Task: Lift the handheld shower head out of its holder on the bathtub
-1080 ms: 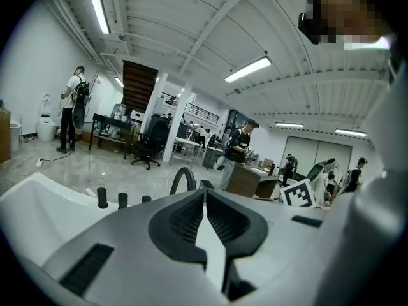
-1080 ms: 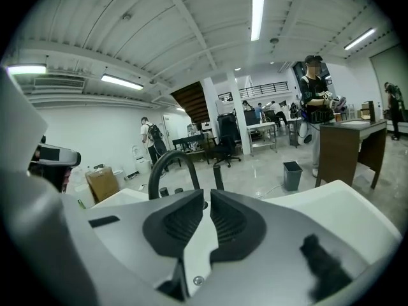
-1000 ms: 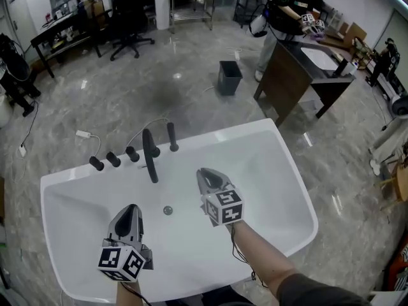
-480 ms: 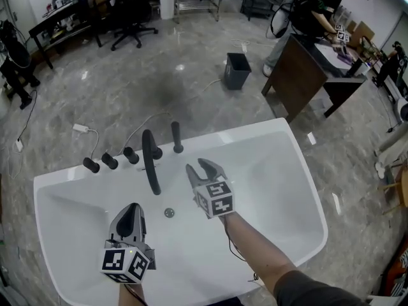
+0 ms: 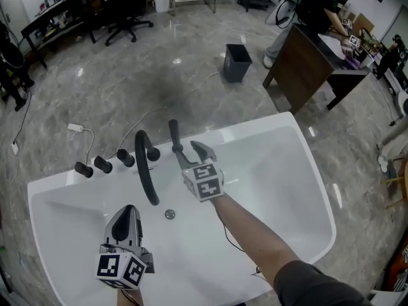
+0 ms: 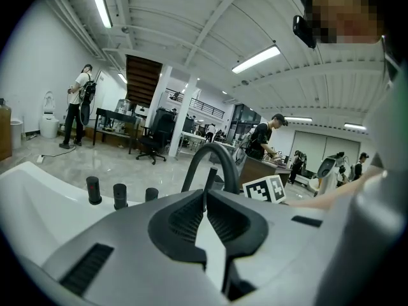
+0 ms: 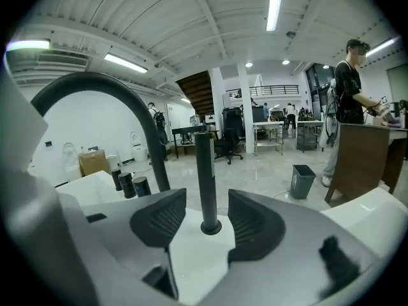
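Note:
The handheld shower head (image 5: 173,136) is a slim black wand that stands upright in its holder on the white bathtub's (image 5: 280,171) far rim, right of the arched black faucet (image 5: 145,169). My right gripper (image 5: 190,150) is at the wand with its jaws opening. In the right gripper view the wand (image 7: 204,177) rises between the two spread pads (image 7: 160,217) of that gripper (image 7: 207,204), and neither pad presses on it. My left gripper (image 5: 127,213) hangs over the tub's basin, shut and empty. In the left gripper view it (image 6: 205,199) points at the faucet (image 6: 220,158).
Three black knobs (image 5: 102,164) line the rim left of the faucet. A drain (image 5: 169,214) sits in the basin. On the floor beyond are a cable with an adapter (image 5: 75,127), a grey bin (image 5: 236,61), and a wooden desk (image 5: 306,69) where a person (image 5: 325,5) stands.
My right gripper has moved up and left across the tub to the shower wand, and its jaws have gone from shut to wide apart. The left gripper has stayed shut low over the basin.

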A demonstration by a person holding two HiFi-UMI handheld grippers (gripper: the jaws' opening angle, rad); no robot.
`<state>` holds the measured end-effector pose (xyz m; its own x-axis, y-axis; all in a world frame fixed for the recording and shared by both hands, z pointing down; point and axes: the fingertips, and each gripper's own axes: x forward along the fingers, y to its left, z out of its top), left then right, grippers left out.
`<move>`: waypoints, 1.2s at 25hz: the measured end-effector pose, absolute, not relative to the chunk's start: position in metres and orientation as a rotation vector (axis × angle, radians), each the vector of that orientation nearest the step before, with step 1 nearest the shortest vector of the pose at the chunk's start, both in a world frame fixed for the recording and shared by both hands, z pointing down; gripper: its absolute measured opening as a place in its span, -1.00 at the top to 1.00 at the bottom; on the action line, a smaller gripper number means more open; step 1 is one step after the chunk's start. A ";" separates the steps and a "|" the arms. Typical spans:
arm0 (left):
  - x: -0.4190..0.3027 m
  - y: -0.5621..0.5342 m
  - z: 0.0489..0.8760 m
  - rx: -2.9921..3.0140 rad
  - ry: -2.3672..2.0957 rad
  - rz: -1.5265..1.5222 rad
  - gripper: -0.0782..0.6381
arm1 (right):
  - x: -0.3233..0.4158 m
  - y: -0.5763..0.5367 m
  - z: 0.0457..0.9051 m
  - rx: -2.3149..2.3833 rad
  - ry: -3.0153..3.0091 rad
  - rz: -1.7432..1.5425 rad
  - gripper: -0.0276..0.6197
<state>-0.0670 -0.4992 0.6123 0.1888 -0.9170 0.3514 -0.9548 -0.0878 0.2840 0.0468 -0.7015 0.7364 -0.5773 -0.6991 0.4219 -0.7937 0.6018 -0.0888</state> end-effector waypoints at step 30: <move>-0.085 -0.501 0.614 2.056 -1.742 0.094 0.71 | 0.009 -0.732 0.722 1.098 -2.474 0.182 0.48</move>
